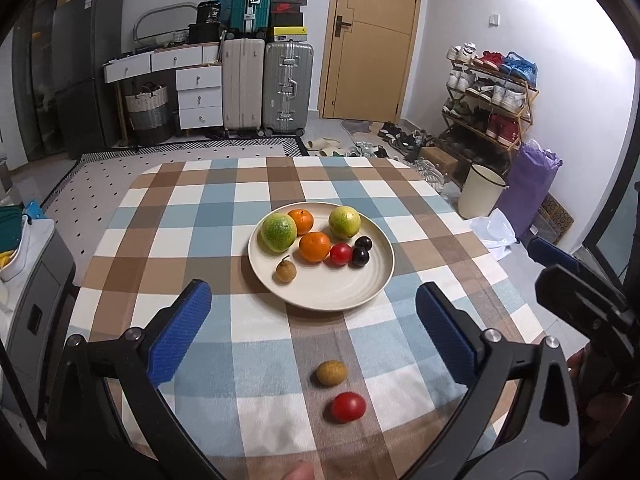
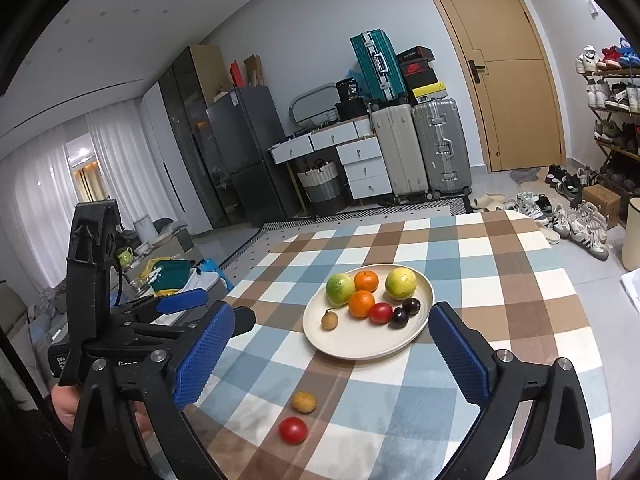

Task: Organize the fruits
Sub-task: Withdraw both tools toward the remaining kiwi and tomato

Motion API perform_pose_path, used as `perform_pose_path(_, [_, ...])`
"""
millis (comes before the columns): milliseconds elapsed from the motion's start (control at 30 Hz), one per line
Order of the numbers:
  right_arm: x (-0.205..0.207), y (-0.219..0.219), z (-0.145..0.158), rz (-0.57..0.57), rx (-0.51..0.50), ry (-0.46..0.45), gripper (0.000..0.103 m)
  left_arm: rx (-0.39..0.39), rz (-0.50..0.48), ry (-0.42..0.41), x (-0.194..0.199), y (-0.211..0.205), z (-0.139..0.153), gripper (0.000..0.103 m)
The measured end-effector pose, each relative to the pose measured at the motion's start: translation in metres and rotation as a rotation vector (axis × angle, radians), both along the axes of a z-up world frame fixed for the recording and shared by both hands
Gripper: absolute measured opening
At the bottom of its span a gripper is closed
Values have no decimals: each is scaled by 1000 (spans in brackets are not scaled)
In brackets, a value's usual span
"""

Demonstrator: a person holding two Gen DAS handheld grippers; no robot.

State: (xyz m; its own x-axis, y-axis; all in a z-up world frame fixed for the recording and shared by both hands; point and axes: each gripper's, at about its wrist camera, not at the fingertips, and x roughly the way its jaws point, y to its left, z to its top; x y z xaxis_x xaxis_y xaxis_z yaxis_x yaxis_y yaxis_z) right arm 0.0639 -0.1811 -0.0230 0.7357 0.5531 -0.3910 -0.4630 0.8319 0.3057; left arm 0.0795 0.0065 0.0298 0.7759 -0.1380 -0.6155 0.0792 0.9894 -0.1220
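A cream plate [image 1: 332, 294] [image 2: 360, 344] on the checked tablecloth holds two green fruits [image 1: 279, 231], two oranges [image 1: 315, 246], a red tomato [image 1: 340, 255], two dark plums [image 1: 360, 257] and a brown longan [image 1: 285, 271]. A loose brown longan [image 1: 331, 373] [image 2: 304, 402] and a loose red tomato [image 1: 348, 407] [image 2: 293, 430] lie on the cloth in front of the plate. My left gripper [image 1: 312, 320] is open and empty above them. My right gripper [image 2: 330, 346] is open and empty, just short of the plate.
The table [image 1: 192, 216] has rounded edges. Beyond it stand suitcases [image 1: 288, 88], white drawers [image 1: 199, 98], a door [image 1: 372, 40], a shoe rack [image 1: 488, 108] and a cream bin [image 1: 480, 196]. The left gripper's body [image 2: 120, 320] shows at the right wrist view's left.
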Motion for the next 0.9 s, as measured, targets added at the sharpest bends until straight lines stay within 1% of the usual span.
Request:
perform_pose_path(167, [-15, 1, -3, 4, -13, -7, 102, -10, 14, 6, -14, 3, -5, 102])
perform_pose_path(367, [-32, 3, -5, -8, -35, -37, 103, 0, 20, 11, -32, 4, -15, 102])
perform_pose_path(467, [-35, 3, -8, -21, -41, -48, 103, 2, 37, 27, -36, 7, -24, 102])
perform_pose_path(600, [-41, 4, -15, -28, -47, -38, 103, 12, 48, 38, -40, 8, -37, 102])
perform_pose_path(800, [-45, 3, -25, -37, -64, -18, 103, 10, 27, 89, -40, 7, -62, 102])
perform_pose_path(900, [-45, 3, -30, -16, -54, -7, 103, -1, 20, 119, -38, 5, -76, 102])
